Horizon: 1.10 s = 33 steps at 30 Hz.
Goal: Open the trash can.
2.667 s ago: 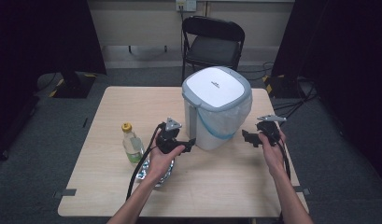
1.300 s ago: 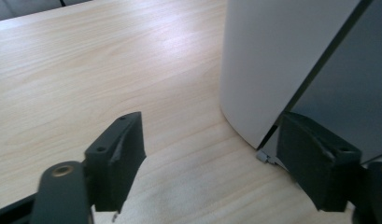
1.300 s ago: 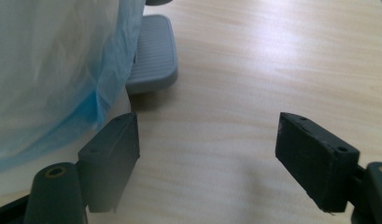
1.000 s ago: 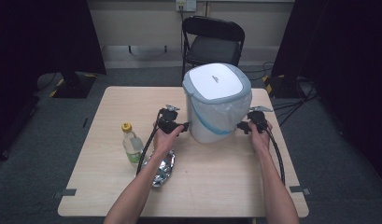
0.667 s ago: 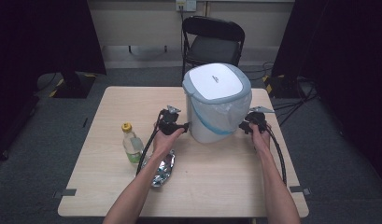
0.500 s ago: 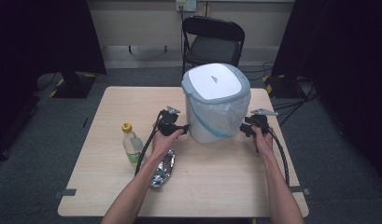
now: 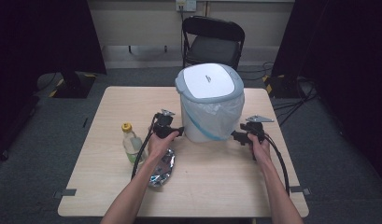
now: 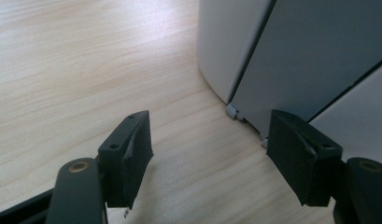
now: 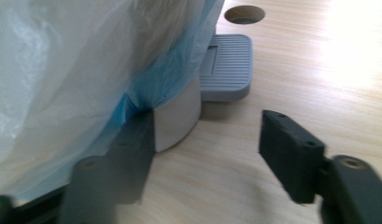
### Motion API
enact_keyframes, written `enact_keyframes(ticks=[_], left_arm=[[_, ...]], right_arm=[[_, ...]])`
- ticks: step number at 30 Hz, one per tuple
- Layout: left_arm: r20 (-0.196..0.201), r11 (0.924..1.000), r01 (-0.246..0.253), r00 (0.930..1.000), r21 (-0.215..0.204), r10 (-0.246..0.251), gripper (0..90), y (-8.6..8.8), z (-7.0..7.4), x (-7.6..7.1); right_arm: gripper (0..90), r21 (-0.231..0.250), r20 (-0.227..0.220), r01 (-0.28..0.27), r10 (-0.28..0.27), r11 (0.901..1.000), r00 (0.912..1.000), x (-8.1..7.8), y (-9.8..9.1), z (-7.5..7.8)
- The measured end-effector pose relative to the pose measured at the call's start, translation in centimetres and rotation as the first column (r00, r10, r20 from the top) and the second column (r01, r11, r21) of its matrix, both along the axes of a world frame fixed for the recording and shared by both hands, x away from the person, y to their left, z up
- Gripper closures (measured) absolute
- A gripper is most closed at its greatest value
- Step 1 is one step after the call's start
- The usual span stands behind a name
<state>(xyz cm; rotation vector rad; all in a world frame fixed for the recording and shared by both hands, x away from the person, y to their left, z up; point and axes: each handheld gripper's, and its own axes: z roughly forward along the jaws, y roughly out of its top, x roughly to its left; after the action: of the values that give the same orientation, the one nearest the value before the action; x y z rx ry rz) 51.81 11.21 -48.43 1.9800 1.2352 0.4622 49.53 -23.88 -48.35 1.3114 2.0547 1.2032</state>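
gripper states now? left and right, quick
Left gripper: open, holding nothing, fingers beside the bin base.
Right gripper: open, has just been opening, nothing between the fingers, close to the bin liner.

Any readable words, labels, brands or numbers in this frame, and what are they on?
None can be read.
Bin lid: a small dark mark near its middle, too small to make out.
Bottle: no legible label.
Foil wrapper: no print visible.
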Motion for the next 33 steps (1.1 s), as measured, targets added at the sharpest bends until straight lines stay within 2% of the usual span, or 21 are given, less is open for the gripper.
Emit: enact_keyframes(ticks=[3, 5, 10, 12, 13, 14, 16, 17, 18, 19, 21, 24, 25, 26, 27, 28, 29, 30, 31, 33], left_arm=[[0.002, 1.0, 0.005, 1.0, 0.004, -0.005, 31.3, -0.1, -0.1, -0.1], [0.017, 0.9999, 0.014, 0.9997, 0.006, -0.014, 31.7, -0.1, 0.3, -0.5], [0.019, 0.9996, 0.013, 0.9997, -0.024, -0.012, 31.1, 0.2, 0.7, -0.5], [0.02, 0.9996, 0.014, 0.9997, -0.024, -0.013, 31.5, 0.1, 0.6, -0.5], [0.02, 0.9996, 0.014, 0.9997, -0.024, -0.013, 31.4, 0.1, 0.6, -0.5], [0.019, 0.9995, 0.008, 0.9998, -0.032, -0.008, 31.0, 0.1, 0.6, -0.4], [0.013, 0.999, 0.012, 0.9998, -0.044, -0.011, 30.3, 0.3, 0.6, -0.4], [0.013, 0.999, 0.012, 0.9998, -0.044, -0.011, 30.3, 0.3, 0.6, -0.4], [0.013, 0.9985, 0.009, 0.9999, -0.054, -0.008, 30.4, 0.4, 0.5, -0.2], [0.013, 0.9985, 0.009, 0.9999, -0.054, -0.008, 30.8, 0.4, 0.5, -0.2], [0.027, 0.9991, 0.015, 0.9995, -0.038, -0.014, 31.1, 0.4, 0.8, -0.1], [0.042, 0.9981, -0.001, 0.9991, -0.062, 0.004, 31.2, 0.5, 1.2, -0.1], [0.042, 0.9981, -0.001, 0.9991, -0.062, 0.004, 31.2, 0.5, 1.2, -0.1], [0.041, 0.9964, -0.026, 0.9987, -0.081, 0.029, 31.2, 0.5, 1.3, 0.0], [0.041, 0.9964, -0.026, 0.9987, -0.081, 0.029, 31.9, 0.5, 1.3, 0.0], [0.026, 0.9941, -0.045, 0.9985, -0.099, 0.047, 33.6, 0.4, 1.4, 0.3], [0.026, 0.9941, -0.045, 0.9985, -0.099, 0.047, 33.8, 0.4, 1.4, 0.3], [0.047, 0.9976, -0.021, 0.9986, -0.066, 0.025, 33.8, 0.5, 1.5, 0.3], [0.045, 0.9974, -0.016, 0.9988, -0.07, 0.02, 33.9, 0.5, 1.5, 0.3], [0.056, 0.9983, -0.01, 0.9984, -0.058, 0.013, 34.4, 0.4, 1.6, 0.4]], right_arm=[[28.2, -0.003, -0.004, 0.027, -0.027, 0.9996, 0.9996, 0.0, -0.2, 0.0], [28.1, -0.005, -0.005, 0.041, -0.041, 0.9991, 0.9991, -0.1, -0.7, 0.1], [27.7, -0.032, 0.01, 0.079, -0.078, 0.9964, 0.9969, -0.3, -1.7, 0.6], [27.8, -0.052, 0.009, 0.115, -0.115, 0.9919, 0.9933, 0.2, -2.2, 0.6], [27.8, -0.052, 0.009, 0.115, -0.115, 0.9919, 0.9933, 0.2, -2.2, 0.6], [28.2, -0.046, 0.011, 0.142, -0.142, 0.9888, 0.9899, 0.8, -2.4, 0.5], [28.9, -0.043, 0.035, 0.165, -0.164, 0.9853, 0.9859, 1.3, -2.2, 0.6], [28.9, -0.043, 0.035, 0.165, -0.164, 0.9853, 0.9859, 1.3, -2.2, 0.6], [28.3, -0.031, 0.02, 0.154, -0.154, 0.9876, 0.9879, 2.1, -2.0, 0.6], [28.4, -0.024, 0.023, 0.15, -0.149, 0.9884, 0.9886, 2.4, -1.8, 0.6], [28.6, -0.007, 0.029, 0.132, -0.131, 0.9913, 0.9909, 3.1, -1.4, 0.7], [28.4, 0.003, 0.045, 0.102, -0.102, 0.9948, 0.9938, 3.8, -0.7, 0.8], [28.4, 0.003, 0.045, 0.102, -0.102, 0.9948, 0.9938, 3.8, -0.7, 0.8], [28.1, 0.033, 0.029, 0.115, -0.116, 0.9928, 0.9928, 4.4, -0.6, 0.7], [28.1, 0.033, 0.029, 0.115, -0.116, 0.9928, 0.9928, 4.4, -0.6, 0.7], [34.1, 0.055, 0.031, 0.123, -0.124, 0.9909, 0.9918, 4.9, -0.4, 0.5], [34.1, 0.055, 0.031, 0.123, -0.124, 0.9909, 0.9918, 4.9, -0.4, 0.5], [40.4, 0.046, 0.045, 0.117, -0.119, 0.9921, 0.9919, 5.1, -0.1, 0.6], [45.0, 0.046, 0.046, 0.103, -0.105, 0.9936, 0.9934, 5.1, 0.0, 0.7], [48.1, 0.048, 0.045, 0.08, -0.083, 0.9956, 0.9956, 5.1, 0.0, 0.7]])
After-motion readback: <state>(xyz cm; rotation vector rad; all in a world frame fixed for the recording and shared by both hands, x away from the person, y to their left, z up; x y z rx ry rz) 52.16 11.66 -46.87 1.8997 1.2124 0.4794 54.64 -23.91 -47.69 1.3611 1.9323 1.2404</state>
